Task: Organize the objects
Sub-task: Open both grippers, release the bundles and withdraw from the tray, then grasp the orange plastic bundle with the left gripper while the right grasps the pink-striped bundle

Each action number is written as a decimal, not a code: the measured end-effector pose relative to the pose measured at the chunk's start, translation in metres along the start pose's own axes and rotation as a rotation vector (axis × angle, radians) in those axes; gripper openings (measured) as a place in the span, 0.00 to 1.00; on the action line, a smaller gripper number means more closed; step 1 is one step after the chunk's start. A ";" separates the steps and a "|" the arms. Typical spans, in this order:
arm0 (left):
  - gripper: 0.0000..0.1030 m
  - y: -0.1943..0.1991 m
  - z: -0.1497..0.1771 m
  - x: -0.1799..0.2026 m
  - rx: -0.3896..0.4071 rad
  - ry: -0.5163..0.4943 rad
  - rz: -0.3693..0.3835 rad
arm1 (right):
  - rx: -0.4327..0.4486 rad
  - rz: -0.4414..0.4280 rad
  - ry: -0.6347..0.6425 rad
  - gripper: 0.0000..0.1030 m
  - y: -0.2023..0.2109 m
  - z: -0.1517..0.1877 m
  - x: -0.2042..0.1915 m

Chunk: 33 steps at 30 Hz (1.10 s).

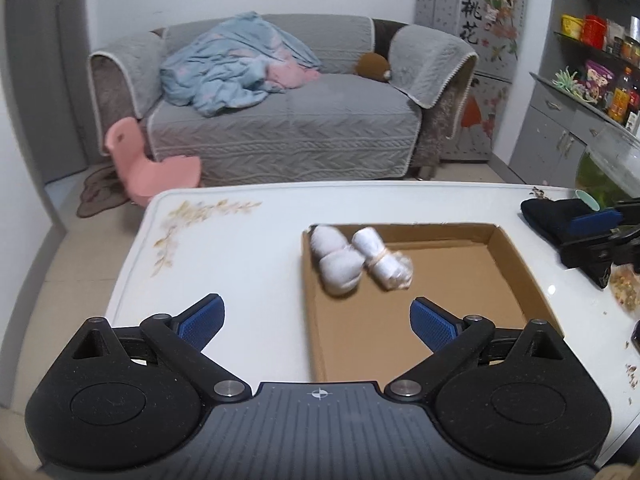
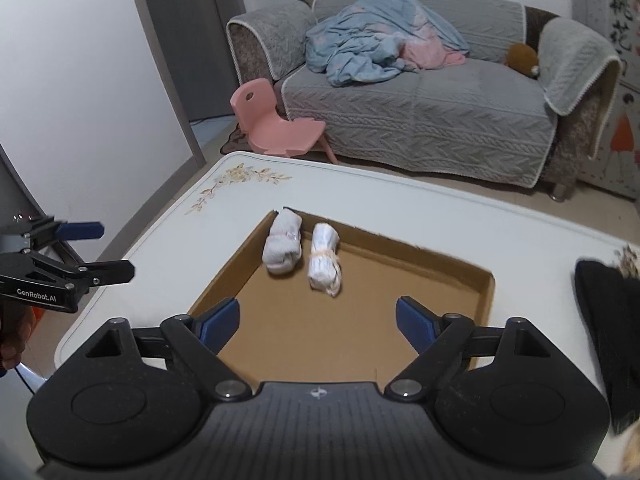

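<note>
White floral-cornered table (image 2: 360, 200) bears a cardboard tray (image 2: 486, 296) — grey sofa (image 2: 420, 112) behind.

The cardboard tray (image 2: 400, 256) sat on the bench (image 2: 460, 208), and two rolled bundles lay inside it, side by side in its far left corner. The left bundle (image 2: 282, 246) rested against the tray's far wall; the right bundle (image 2: 325, 260) lay just beside it, whether touching could not be told. A dark folded cloth (image 2: 608, 320) lay on the bench to the right of the tray. Beyond the bench stood the sofa (image 2: 420, 112), a crumpled blanket (image 2: 372, 36) heaped on its seat, and a small chair (image 2: 276, 128) on the floor by its left end.
</note>
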<state>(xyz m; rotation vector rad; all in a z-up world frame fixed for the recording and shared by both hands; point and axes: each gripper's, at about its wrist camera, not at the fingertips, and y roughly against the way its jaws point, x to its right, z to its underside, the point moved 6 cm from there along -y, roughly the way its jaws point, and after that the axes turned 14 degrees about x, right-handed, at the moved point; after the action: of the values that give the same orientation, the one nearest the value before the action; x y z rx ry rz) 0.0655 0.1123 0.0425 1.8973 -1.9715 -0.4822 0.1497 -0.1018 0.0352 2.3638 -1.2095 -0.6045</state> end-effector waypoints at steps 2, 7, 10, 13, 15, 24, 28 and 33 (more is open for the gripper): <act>0.99 0.013 0.014 -0.005 0.018 0.020 -0.016 | 0.006 0.003 -0.014 0.83 0.008 0.011 0.004; 0.99 0.040 0.067 -0.012 0.012 0.036 -0.053 | 0.024 0.025 -0.033 0.87 0.032 0.048 0.013; 0.99 0.056 0.102 -0.014 0.005 0.033 -0.076 | 0.015 0.052 -0.025 0.87 0.038 0.072 0.018; 0.99 0.065 0.134 -0.011 -0.019 0.040 -0.082 | 0.021 0.074 -0.030 0.87 0.040 0.090 0.023; 0.99 0.068 0.151 -0.008 -0.026 0.049 -0.089 | 0.030 0.076 -0.053 0.87 0.041 0.102 0.028; 0.99 0.069 0.198 -0.001 -0.014 -0.010 -0.139 | 0.060 0.063 -0.056 0.85 0.038 0.154 0.045; 0.97 0.061 0.210 -0.003 -0.024 -0.015 -0.145 | 0.054 0.079 -0.072 0.80 0.033 0.165 0.054; 0.97 0.058 0.213 -0.007 -0.010 0.005 -0.142 | 0.031 0.095 -0.040 0.69 0.023 0.173 0.055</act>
<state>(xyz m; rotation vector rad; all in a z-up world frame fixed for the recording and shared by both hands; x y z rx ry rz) -0.0880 0.1208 -0.1168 2.0393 -1.8350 -0.5247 0.0690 -0.1878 -0.1045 2.3144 -1.3488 -0.6087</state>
